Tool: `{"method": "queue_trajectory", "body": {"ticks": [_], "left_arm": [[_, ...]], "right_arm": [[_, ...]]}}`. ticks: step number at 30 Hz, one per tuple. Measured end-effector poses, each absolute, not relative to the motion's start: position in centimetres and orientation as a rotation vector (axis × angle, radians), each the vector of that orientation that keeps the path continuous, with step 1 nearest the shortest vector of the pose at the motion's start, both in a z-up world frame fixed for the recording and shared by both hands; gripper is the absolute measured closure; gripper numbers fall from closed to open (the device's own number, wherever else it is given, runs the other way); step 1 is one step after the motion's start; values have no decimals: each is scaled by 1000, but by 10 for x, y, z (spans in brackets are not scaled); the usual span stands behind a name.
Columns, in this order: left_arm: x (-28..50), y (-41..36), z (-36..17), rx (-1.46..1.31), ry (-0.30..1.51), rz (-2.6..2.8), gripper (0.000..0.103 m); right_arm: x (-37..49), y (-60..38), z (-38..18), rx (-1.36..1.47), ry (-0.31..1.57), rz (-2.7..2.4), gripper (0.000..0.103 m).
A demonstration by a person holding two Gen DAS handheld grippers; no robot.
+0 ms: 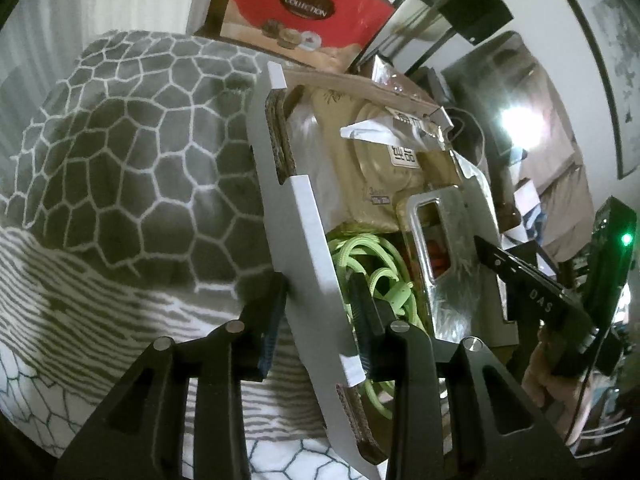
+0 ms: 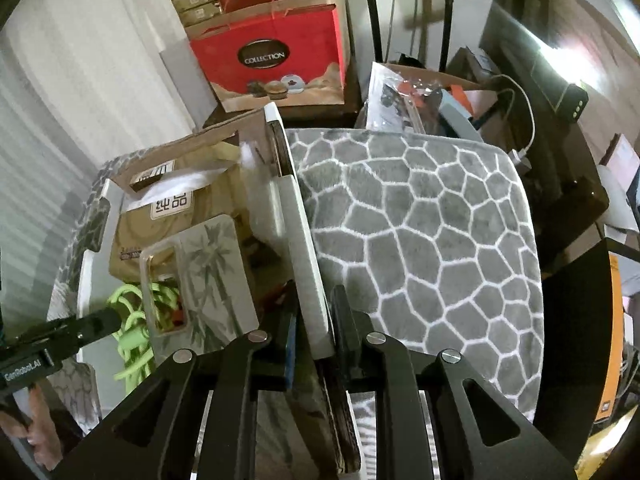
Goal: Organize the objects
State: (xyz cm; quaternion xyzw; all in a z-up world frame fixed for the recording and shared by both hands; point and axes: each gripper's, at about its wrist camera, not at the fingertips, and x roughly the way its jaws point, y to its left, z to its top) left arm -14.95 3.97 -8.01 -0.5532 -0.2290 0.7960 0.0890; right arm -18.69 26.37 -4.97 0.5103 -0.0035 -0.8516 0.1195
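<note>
Right now your left tongs point(image 1: 320, 312) are clamped on the left wall of the white cardboard box point(image 1: 308, 216), and your right tongs point(image 2: 316, 332) are clamped on its right wall. Inside the box, the green cable point(image 1: 372, 264) lies at the near end, the clear phone case point(image 2: 204, 276) printed with bamboo rests over it, and the tan packet point(image 2: 176, 216) sits at the far end. Beneath it all is the grey honeycomb mat point(image 2: 420, 236), with the red COLLECTION bag point(image 2: 272, 64) farther back.
</note>
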Motion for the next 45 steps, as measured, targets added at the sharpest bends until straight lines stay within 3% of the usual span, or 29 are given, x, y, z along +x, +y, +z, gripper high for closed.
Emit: {"method": "queue_trajectory", "body": {"ticks": [1,3,4,11,13,17,25,36,41,43,45], "left_arm": [[-149,37,-79,-1646,-702,2352,63],[-149,32,-74,-1626,-720,2352,57],[-149,29,-69,-1613,-706,2365,57],[-164,6,-37,-1509,-675,2460,42],[-172,0,-29,-1472,-670,2478,33],[-194,-2,-22,-1430,-538,2524,29],[-234,23,-18,-1339,-215,2474,28],[-267,39,-47,-1366,-181,2362,29],[-264,40,-53,-1341,-155,2360,35],[-264,38,-53,-1343,-153,2374,45],[-264,34,-53,-1343,-160,2371,49]], "right_arm": [[-184,266,-45,1481,-13,-2516,81],[-177,271,-34,1468,-2,-2578,64],[-172,273,-29,1472,7,-2604,63],[-133,287,0,1440,-103,-2645,62],[-120,290,4,1433,-147,-2625,62],[-96,291,-1,1452,-235,-2558,56],[-58,291,-26,1507,-455,-2419,49],[-53,280,-50,1508,-644,-2313,48],[-57,275,-52,1488,-651,-2323,50],[-61,273,-53,1491,-657,-2314,52],[-63,271,-54,1496,-660,-2305,57]]}}
